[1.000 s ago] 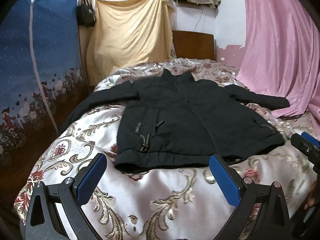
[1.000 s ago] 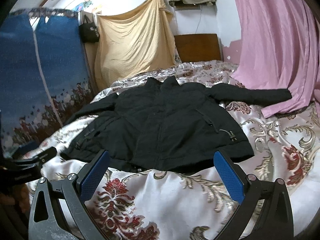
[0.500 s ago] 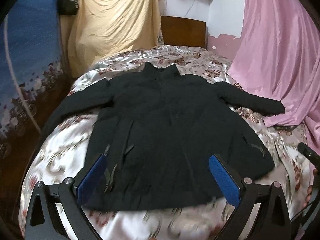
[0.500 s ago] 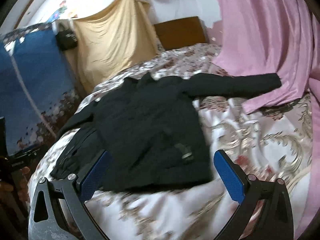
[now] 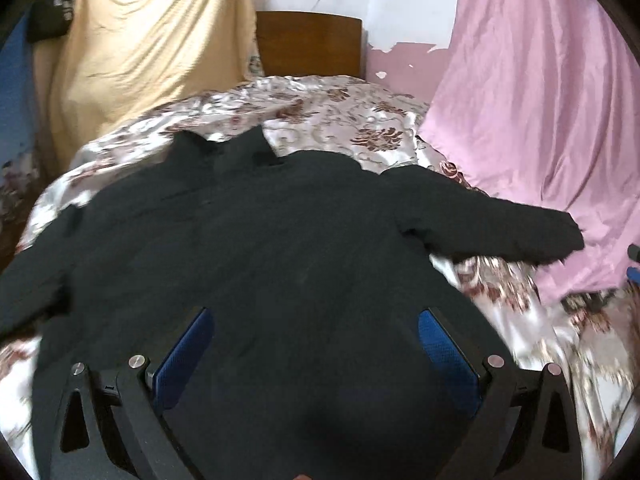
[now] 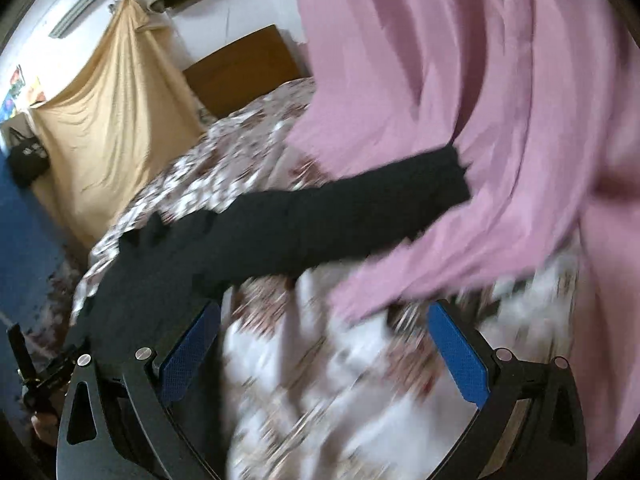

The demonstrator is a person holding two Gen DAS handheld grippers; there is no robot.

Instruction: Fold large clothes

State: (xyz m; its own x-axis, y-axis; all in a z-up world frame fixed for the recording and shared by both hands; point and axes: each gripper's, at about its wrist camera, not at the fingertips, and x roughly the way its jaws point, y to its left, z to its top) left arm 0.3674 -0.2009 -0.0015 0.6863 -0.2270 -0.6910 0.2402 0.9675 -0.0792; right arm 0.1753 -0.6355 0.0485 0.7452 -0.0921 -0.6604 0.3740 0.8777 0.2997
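A large black jacket (image 5: 256,248) lies spread flat on a bed with a floral satin cover (image 5: 352,120), collar toward the headboard, sleeves out to both sides. My left gripper (image 5: 316,344) hovers open over the jacket's lower body, nothing between its blue pads. In the right wrist view the jacket's right sleeve (image 6: 344,216) stretches toward the pink curtain. My right gripper (image 6: 324,340) is open above the bed cover just short of that sleeve, holding nothing. The left gripper's frame (image 6: 44,372) shows at the left edge of that view.
A pink curtain (image 5: 540,112) hangs along the bed's right side, touching the sleeve's cuff. A wooden headboard (image 5: 308,46) and a yellow cloth (image 5: 140,48) stand at the far end. A blue patterned panel (image 6: 24,248) and a black bag (image 6: 26,160) are on the left.
Both grippers moved forward. The left one now hangs over the jacket's body instead of its hem. The right one swung right toward the outstretched sleeve and curtain. Both stayed open.
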